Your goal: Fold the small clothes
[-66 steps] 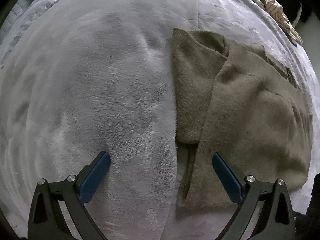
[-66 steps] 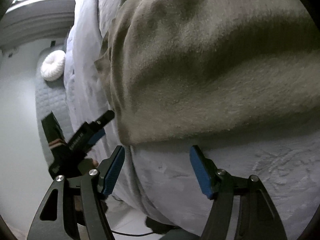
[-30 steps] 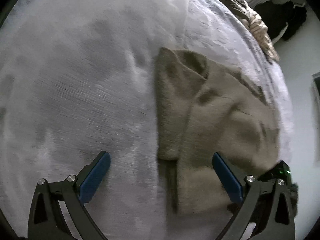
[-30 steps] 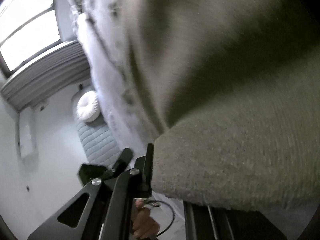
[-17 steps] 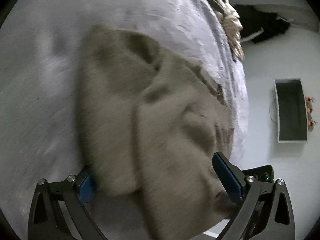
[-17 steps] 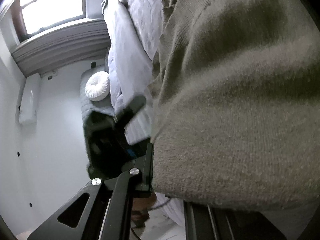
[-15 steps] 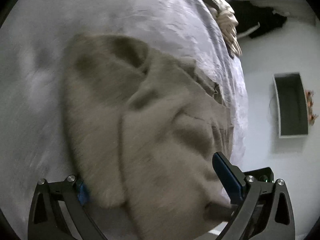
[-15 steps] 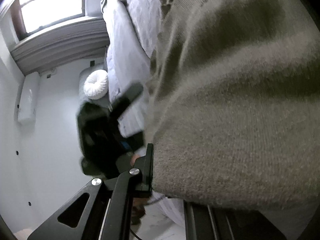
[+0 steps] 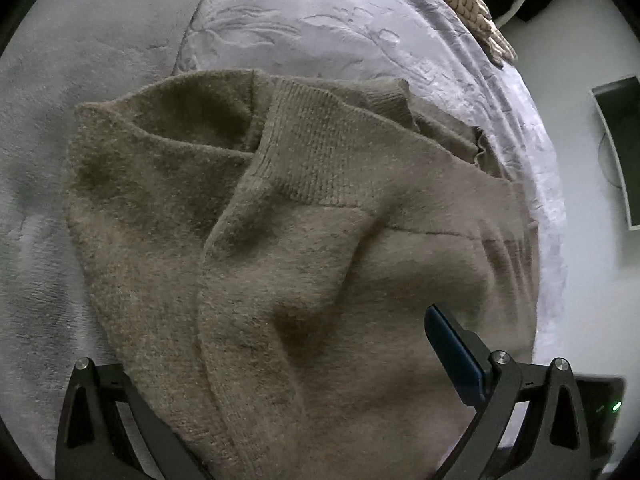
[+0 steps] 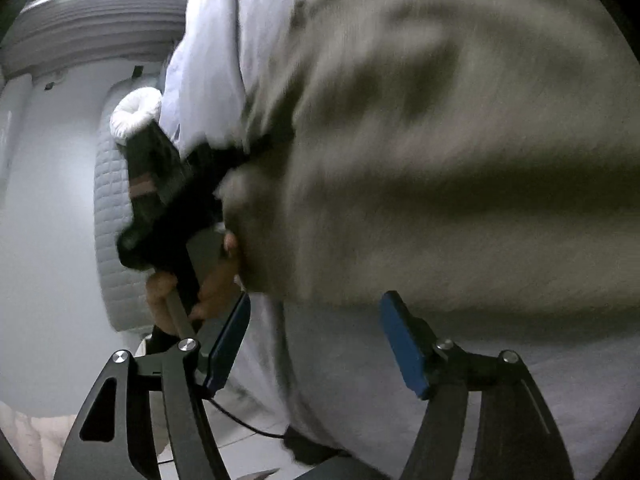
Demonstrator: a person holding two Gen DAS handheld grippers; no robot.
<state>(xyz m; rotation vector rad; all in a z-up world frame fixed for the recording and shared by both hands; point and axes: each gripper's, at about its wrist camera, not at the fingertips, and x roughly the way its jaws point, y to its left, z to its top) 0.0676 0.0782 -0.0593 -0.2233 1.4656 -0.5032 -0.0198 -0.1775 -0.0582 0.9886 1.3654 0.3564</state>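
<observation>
The right gripper is opening, its fingers clear of the sweater, which a second ago they pinched at the hem. The left gripper stands wide, the sweater between its fingers, ungripped, and has moved over the sweater on the bed.

the sweater under my left gripper is fuzzy olive knit wool, ribbed along its band. the blanket is plush grey fleece, the bedspread smoother with an embossed pattern. my fingers are matt black plastic with blue rubbery pads and shiny metal screws.
</observation>
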